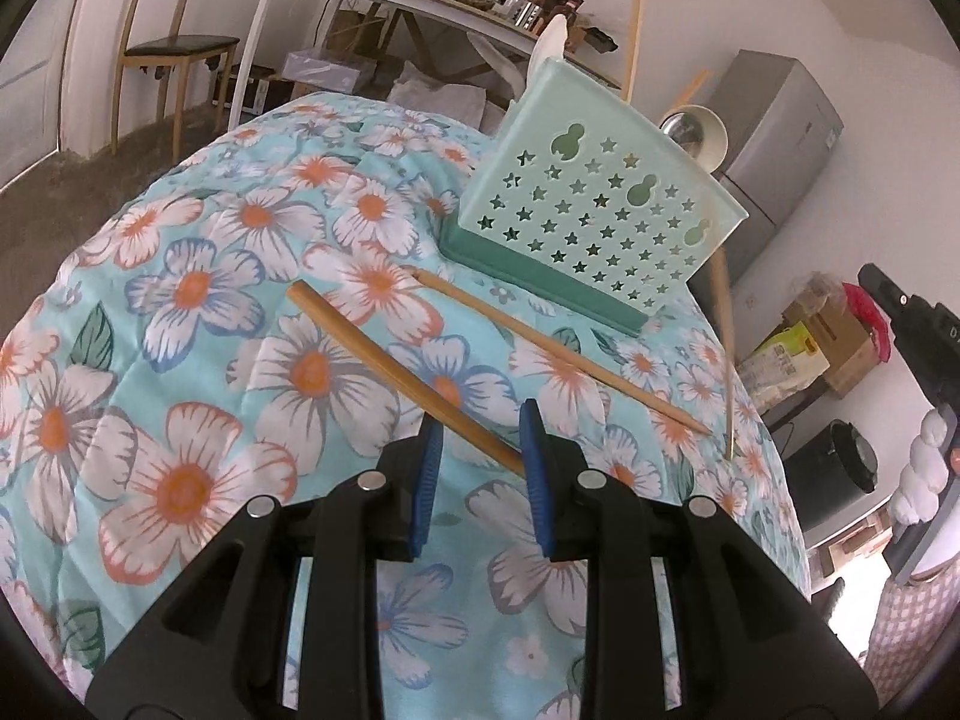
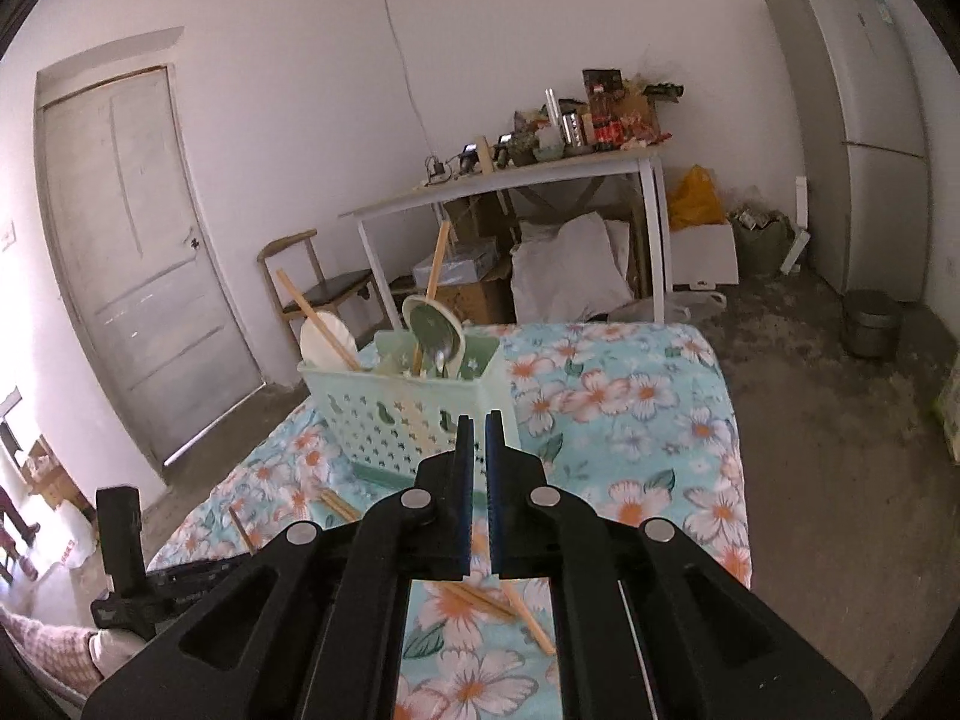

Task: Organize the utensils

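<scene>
My left gripper (image 1: 479, 441) is shut on a wooden chopstick (image 1: 372, 354) that lies slantwise between its blue pads, long end pointing up-left above the floral cloth. A second chopstick (image 1: 564, 351) lies on the cloth before the pale green star-holed basket (image 1: 600, 198). A third, blurred chopstick (image 1: 725, 354) stands nearly upright by the basket's right corner. The basket (image 2: 384, 420) holds a white spoon (image 2: 327, 336), a green spoon (image 2: 432, 324) and upright chopsticks (image 2: 438, 258). My right gripper (image 2: 478, 420) hovers near the basket, shut with nothing between its pads. Loose chopsticks (image 2: 480, 600) lie below it.
The floral cloth (image 2: 630, 420) covers a small table whose edges drop off close on all sides. Beyond it stand a wooden chair (image 1: 174, 48), a cluttered white table (image 2: 510, 180), a grey fridge (image 2: 858, 120), a door (image 2: 138, 252) and a pot (image 2: 870, 324) on the floor.
</scene>
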`<state>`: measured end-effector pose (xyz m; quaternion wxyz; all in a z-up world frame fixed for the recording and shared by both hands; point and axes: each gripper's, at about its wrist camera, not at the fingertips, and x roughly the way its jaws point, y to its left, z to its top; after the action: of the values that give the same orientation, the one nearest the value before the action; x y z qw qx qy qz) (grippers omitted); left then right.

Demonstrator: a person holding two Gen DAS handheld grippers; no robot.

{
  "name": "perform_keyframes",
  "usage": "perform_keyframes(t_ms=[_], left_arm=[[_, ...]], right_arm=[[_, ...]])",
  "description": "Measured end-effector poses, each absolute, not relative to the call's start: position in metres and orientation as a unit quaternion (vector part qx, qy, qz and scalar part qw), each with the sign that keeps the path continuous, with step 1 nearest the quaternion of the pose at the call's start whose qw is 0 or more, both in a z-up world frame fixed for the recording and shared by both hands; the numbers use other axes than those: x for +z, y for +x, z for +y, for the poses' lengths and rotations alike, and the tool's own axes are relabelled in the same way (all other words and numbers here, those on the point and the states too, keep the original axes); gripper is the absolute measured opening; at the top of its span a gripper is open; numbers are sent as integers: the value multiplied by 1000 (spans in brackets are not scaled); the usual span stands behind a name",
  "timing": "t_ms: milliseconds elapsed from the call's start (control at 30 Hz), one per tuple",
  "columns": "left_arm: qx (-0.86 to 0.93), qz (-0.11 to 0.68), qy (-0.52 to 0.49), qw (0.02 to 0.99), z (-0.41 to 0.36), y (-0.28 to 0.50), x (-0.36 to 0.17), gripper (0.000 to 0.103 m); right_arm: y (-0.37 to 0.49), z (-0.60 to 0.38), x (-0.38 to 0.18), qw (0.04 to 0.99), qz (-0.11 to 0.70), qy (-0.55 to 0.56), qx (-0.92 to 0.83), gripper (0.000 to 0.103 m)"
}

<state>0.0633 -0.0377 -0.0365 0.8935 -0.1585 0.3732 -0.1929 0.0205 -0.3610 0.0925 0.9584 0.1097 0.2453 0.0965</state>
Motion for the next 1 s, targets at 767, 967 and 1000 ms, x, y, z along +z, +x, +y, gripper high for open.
perform_keyframes(t_ms=[767, 967, 1000], left_arm=[[-189, 393, -180, 881, -33, 75, -58, 25], [-197, 388, -186, 881, -31, 76, -61, 25], [-198, 388, -187, 881, -31, 76, -61, 25]], right_arm=[[127, -243, 7, 890, 397, -34, 222, 24], [153, -219, -19, 867, 432, -87, 234, 24], [155, -216, -22, 864, 435, -95, 236, 24]])
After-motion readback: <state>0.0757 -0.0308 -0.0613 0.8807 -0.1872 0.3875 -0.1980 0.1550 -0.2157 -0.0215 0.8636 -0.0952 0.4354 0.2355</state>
